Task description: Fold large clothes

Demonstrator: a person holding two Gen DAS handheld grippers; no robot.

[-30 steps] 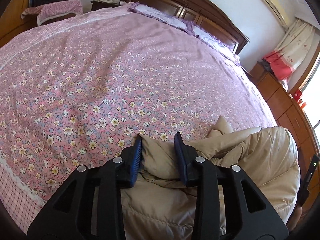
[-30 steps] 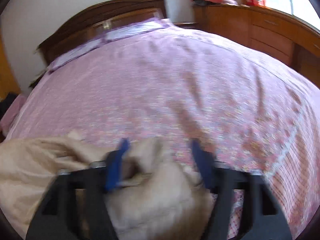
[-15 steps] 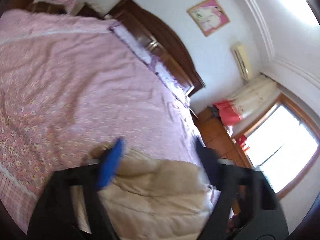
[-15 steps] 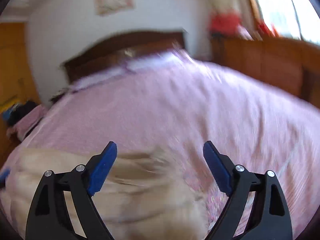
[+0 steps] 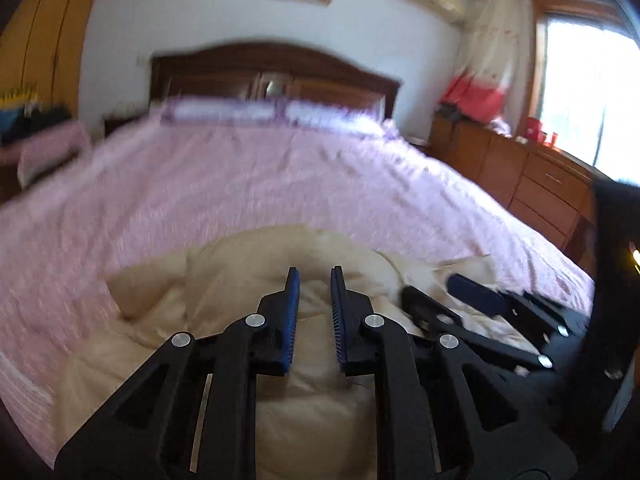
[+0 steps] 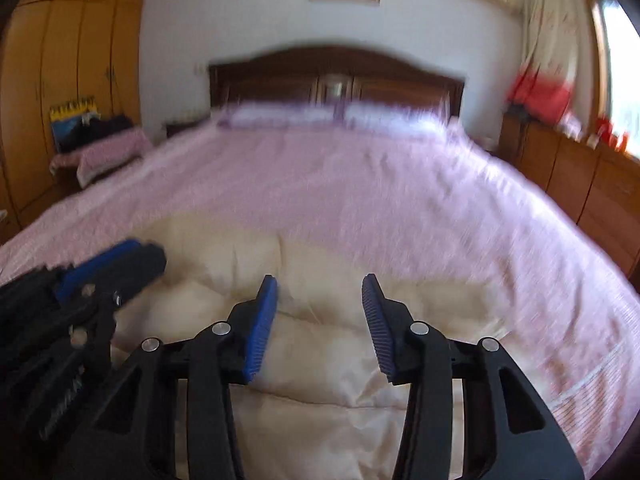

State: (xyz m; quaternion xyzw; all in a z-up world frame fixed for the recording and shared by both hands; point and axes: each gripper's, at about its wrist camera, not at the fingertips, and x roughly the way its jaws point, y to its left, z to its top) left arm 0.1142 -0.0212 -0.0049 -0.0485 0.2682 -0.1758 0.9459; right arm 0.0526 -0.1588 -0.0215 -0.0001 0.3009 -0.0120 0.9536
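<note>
A beige padded jacket lies bunched at the near edge of the pink floral bed; it also shows in the right wrist view. My left gripper hovers above the jacket, its blue pads a narrow gap apart with nothing between them. My right gripper is open and empty above the jacket. Each gripper shows in the other's view: the right one at lower right, the left one at lower left.
A dark wooden headboard and pillows stand at the far end. A wooden dresser runs along the right under a window. A wardrobe and a side table with cloth stand on the left.
Both grippers let go of the jacket, lifted and swung to face the headboard. The left jaws opened wide, then narrowed again. The right jaws narrowed a little.
</note>
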